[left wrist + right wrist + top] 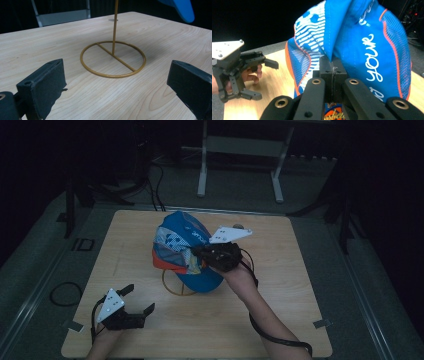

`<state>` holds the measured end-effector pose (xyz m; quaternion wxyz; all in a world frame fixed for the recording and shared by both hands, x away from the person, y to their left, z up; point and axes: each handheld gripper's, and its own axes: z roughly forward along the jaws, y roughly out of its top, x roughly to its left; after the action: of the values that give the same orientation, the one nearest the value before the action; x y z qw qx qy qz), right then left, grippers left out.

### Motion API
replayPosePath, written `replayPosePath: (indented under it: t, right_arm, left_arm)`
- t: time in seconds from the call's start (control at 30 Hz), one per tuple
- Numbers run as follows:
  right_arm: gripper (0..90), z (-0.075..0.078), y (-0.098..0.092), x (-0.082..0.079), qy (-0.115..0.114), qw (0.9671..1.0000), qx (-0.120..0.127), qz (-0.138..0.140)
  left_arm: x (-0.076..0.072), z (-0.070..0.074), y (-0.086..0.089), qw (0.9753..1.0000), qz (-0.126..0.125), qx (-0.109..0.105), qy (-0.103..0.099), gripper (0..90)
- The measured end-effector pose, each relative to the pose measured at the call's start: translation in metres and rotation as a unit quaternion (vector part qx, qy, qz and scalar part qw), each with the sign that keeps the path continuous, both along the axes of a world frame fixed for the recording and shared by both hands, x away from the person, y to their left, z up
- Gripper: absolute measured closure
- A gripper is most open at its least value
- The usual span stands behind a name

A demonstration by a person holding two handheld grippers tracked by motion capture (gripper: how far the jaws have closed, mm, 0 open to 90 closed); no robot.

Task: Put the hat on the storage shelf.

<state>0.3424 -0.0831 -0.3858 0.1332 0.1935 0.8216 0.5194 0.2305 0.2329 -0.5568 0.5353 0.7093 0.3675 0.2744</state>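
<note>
We hold the blue cap [182, 247] pinched in our right gripper [200, 254], its fingers [327, 71] pressed on the fabric, above the gold wire stand [113, 58] on the wooden surface [280, 285], while our left gripper [137, 302] rests nearby, fingers [42, 87] spread wide.

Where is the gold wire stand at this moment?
In the high view, the gold wire stand sits on the table near its middle, under the blue cap pinched by the right gripper, right of the open left gripper.
</note>
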Motion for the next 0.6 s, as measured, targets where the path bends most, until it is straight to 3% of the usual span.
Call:
replayPosePath:
  t: [0.27,0.6]
  right_arm:
    - [89.6,-0.019,-0.001,0.001,0.013,0.9999,-0.008,-0.005]
    - [89.5,-0.037,-0.009,0.000,0.026,0.9996,0.005,-0.011]
  left_arm:
    - [0.000,-0.001,-0.001,1.0000,-0.001,0.003,0.001,2.3]
    - [0.000,-0.002,-0.002,1.0000,-0.005,0.003,0.002,2.3]
